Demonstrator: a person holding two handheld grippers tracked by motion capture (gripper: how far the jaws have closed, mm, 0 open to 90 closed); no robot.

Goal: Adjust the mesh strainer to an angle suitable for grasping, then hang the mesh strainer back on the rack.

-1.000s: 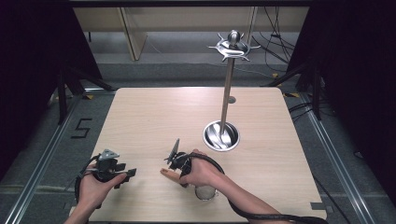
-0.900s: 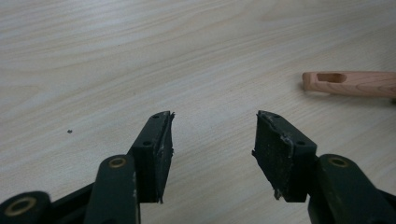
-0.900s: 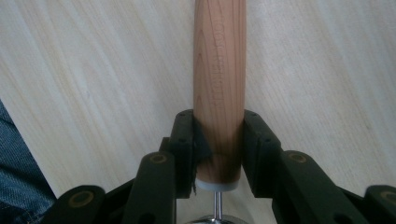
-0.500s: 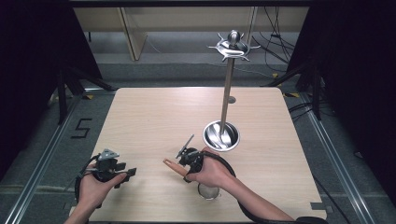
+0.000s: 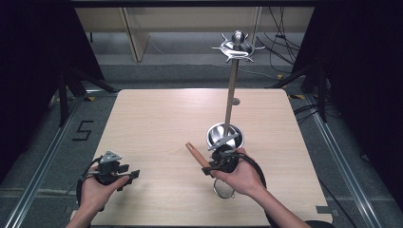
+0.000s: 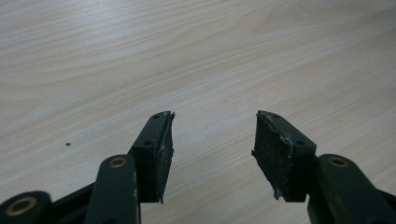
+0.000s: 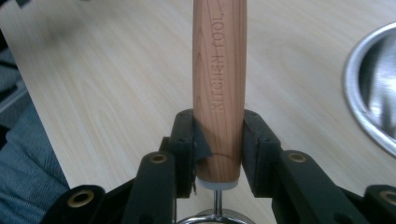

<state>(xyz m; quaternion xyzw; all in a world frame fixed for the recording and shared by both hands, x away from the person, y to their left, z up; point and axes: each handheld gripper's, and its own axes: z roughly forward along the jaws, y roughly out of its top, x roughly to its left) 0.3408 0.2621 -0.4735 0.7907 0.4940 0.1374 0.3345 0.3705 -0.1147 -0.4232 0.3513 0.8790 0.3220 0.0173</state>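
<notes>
Two grippers: one in each hand, both at the near edge of the table
Table point(image 5: 157, 118): pale wood, the largest thing here; dark floor and black drapes around it
Stand point(image 5: 231, 90): tall metal pole on the right half of the table, rising from a round steel base point(image 5: 225, 136); a pronged hanger crown point(image 5: 237, 47) at the top
Right gripper point(image 5: 219, 161): near right of centre, just near of the stand's base; jaws clamped on the wooden handle point(image 7: 219, 88) of a strainer
Strainer handle: in the high view it juts out left and far from the gripper; in the right gripper view it runs straight up between the pads, stamped "KITCHEN TOOL", metal ferrule at its lower end
Strainer bowl point(image 5: 224, 190): small wire-mesh cup, seen under the right hand at the near edge
Left gripper point(image 5: 124, 175): near left, held low over bare wood; jaws spread apart with nothing between them
Left gripper pads point(image 6: 164, 154): scuffed, pale flecks along the edges
</notes>
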